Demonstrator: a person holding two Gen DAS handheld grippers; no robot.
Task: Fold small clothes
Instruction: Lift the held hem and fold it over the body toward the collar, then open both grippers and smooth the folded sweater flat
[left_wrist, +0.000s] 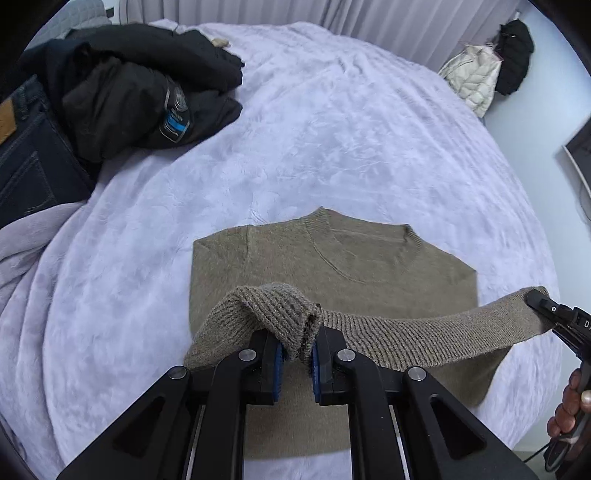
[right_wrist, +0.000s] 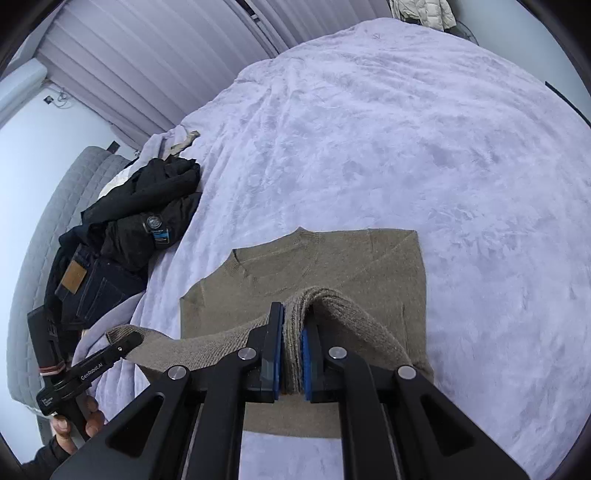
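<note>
A tan knit sweater (left_wrist: 332, 266) lies flat on the lavender bed cover, neck away from me, sleeves folded in. My left gripper (left_wrist: 297, 350) is shut on the ribbed hem at its left corner and holds it lifted. My right gripper (right_wrist: 291, 354) is shut on the hem's other corner, also lifted. The hem band stretches between them above the sweater body (right_wrist: 332, 266). The right gripper also shows at the right edge of the left wrist view (left_wrist: 543, 306). The left gripper shows at the lower left of the right wrist view (right_wrist: 122, 343).
A heap of black clothes (left_wrist: 147, 88) and dark jeans (left_wrist: 29, 158) lies at the bed's far left, also in the right wrist view (right_wrist: 147, 214). The lavender cover (left_wrist: 351, 129) spreads beyond the sweater. Curtains and hanging jackets (left_wrist: 476, 74) stand behind the bed.
</note>
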